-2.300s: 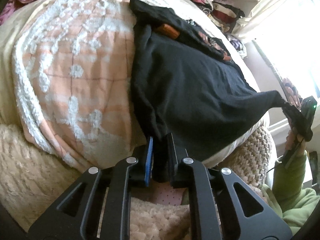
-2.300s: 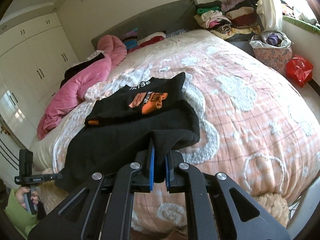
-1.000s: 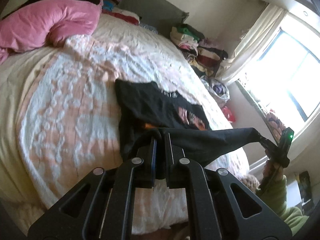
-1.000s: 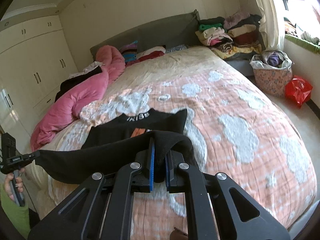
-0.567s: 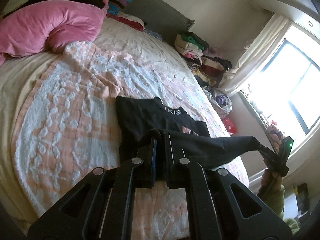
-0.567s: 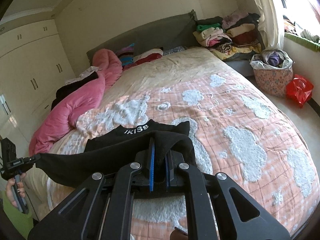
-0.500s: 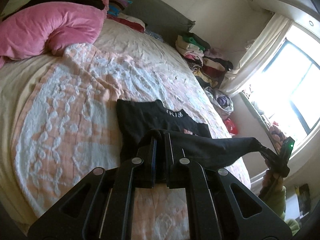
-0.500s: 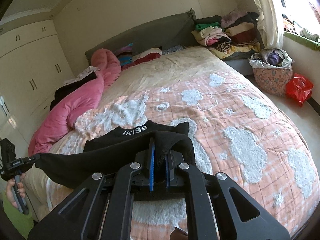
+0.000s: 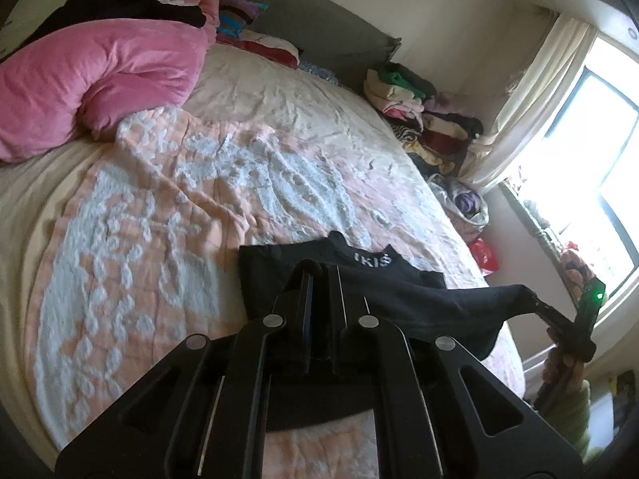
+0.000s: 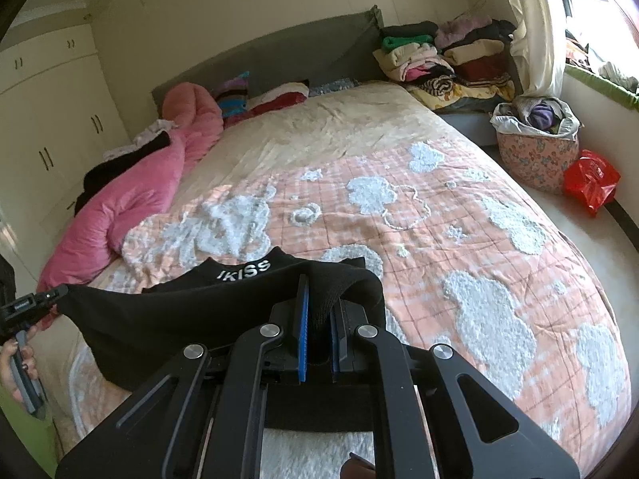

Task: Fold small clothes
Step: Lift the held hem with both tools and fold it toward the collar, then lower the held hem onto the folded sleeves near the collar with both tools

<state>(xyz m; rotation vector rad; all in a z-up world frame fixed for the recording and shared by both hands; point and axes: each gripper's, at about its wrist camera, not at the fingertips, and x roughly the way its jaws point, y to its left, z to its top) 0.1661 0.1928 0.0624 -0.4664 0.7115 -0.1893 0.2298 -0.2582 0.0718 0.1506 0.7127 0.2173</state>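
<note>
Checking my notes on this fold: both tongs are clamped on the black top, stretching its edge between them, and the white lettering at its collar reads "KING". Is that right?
Not quite. The lettering on the black top reads "IKISS", clearest in the right wrist view. The rest holds: left tongs and right tongs both clamp it, edge stretched between.

black garment (image 10: 191,311) | white "IKISS" lettering at collar | near edge lifted, stretched taut left-right | far part flat on bed (image 10: 439,199)

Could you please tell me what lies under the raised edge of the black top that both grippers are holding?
Under the black top, only its own collar with white lettering and the peach quilt beyond show. The lifted fold hides its front and the quilt beneath.
</note>
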